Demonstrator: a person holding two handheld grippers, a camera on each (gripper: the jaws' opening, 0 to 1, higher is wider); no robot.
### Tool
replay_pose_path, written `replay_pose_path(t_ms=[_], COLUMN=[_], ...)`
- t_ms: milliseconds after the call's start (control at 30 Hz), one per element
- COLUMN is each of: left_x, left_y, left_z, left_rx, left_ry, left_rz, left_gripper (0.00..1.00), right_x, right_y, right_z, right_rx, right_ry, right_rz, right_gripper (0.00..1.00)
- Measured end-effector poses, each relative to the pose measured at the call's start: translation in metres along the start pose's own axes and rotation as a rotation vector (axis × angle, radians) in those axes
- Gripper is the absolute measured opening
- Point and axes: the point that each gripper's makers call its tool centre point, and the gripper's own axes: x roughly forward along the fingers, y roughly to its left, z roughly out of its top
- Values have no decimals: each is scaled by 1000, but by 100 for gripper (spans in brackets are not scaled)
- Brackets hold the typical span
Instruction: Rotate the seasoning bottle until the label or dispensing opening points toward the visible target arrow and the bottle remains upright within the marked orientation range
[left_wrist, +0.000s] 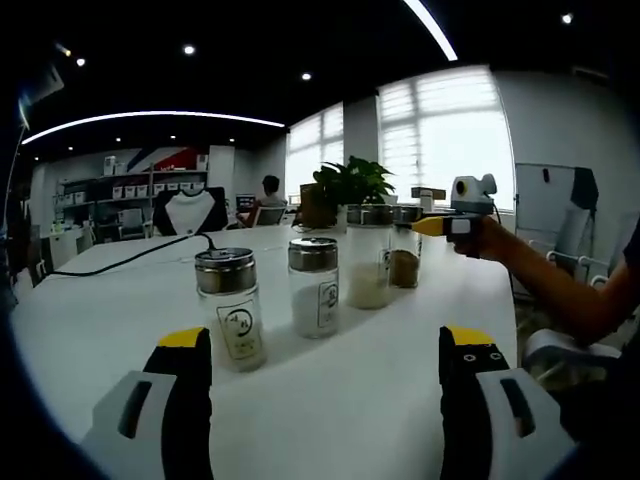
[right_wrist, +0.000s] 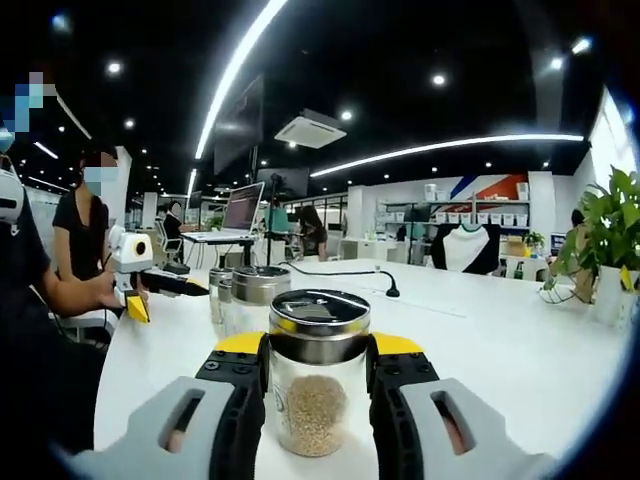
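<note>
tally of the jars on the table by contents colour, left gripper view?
Glass seasoning jars with metal lids, white table:
Pale cream powder: 1
White granules: 2
Brown granules: 1, with the right gripper closed around it
Total: 4

No legible text. Labels on two nearest seasoning bottles (left_wrist: 232, 308) (left_wrist: 316, 287) carry printed marks (too small, blurred to read).
</note>
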Motion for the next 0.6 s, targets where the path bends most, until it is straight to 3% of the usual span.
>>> replay_pose_path(t_ms=[133, 267, 600], left_x=[-2, -6, -21], left_y=[4, 6, 12], left_z=[-2, -2, 0], left_rx=[3, 9, 42], left_ry=[2, -1, -10], left_rz=[15, 28, 54], left_gripper=[99, 99, 100], right_x=[-1, -6, -17], right_y=[2, 12, 32], right_z=[1, 5, 2], right_rx=[-35, -30, -40], right_ry=[8, -9, -9], right_rz=[-37, -54, -187], right_gripper=[48, 50, 67])
